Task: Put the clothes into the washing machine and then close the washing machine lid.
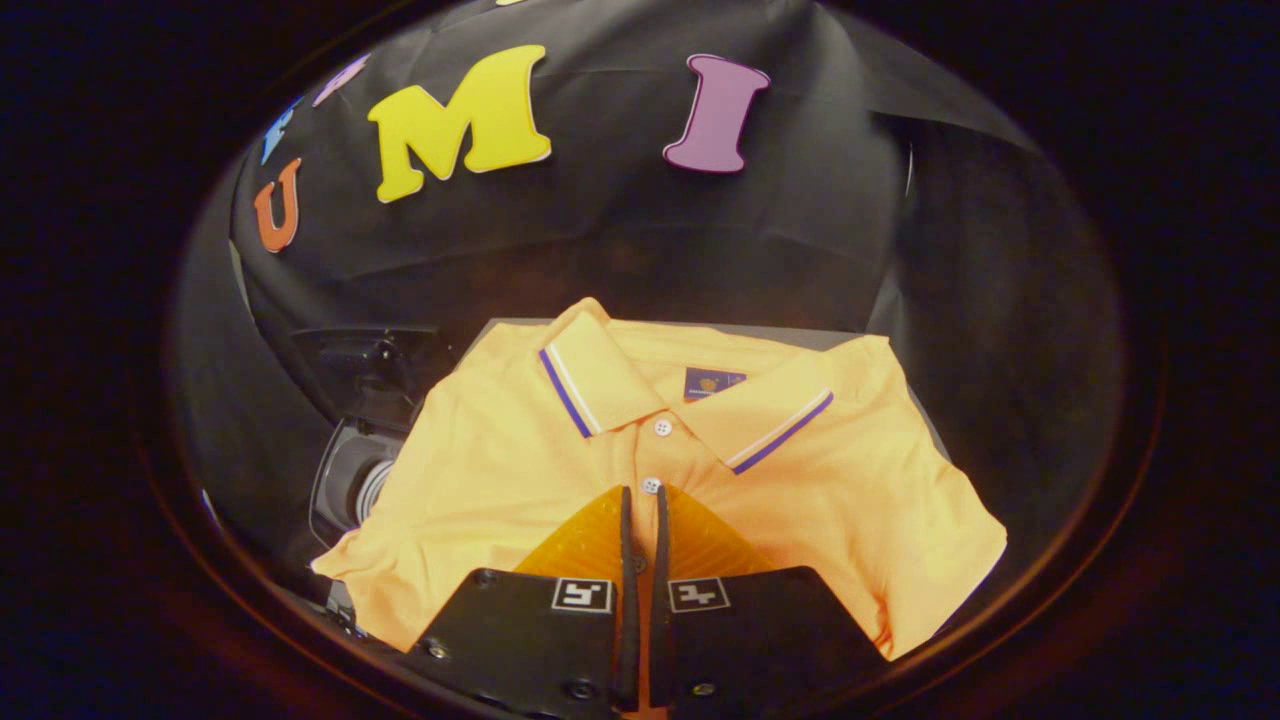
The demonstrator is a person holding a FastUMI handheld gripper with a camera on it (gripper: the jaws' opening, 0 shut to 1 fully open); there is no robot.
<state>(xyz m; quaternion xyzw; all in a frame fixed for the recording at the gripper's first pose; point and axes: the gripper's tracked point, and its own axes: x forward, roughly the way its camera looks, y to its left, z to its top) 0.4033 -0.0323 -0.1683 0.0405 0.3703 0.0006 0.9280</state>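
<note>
An orange polo shirt with a blue-and-white striped collar lies folded flat, collar away from me, on a grey board. My gripper hangs over the shirt's front with its tips at the lower button of the placket. The fingers stand almost together, with only a thin slit showing orange cloth between them. The cloth around them looks flat and unpulled. Left of the shirt stands a dark washing machine with a round opening, its lid raised behind it; the shirt's sleeve covers part of it.
Black cloth walls close in the booth behind and on both sides. The board's far edge runs just beyond the collar. The shirt's right sleeve reaches over the board's right side.
</note>
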